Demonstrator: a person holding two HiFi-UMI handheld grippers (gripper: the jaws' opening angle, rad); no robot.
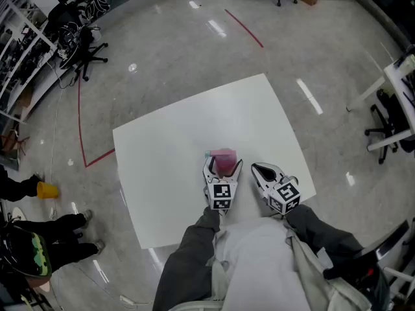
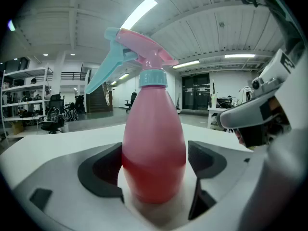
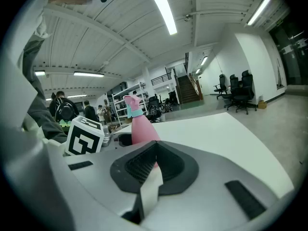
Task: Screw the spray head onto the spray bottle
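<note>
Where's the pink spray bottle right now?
The pink spray bottle stands upright on the white table, between the open jaws of the left tool; the shut right tool sits just right of it in the head view.

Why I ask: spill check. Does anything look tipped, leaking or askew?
Nothing stands out. The bottle stands upright on the table between the left claw's open jaws, its head on straight; no spill shows.
</note>
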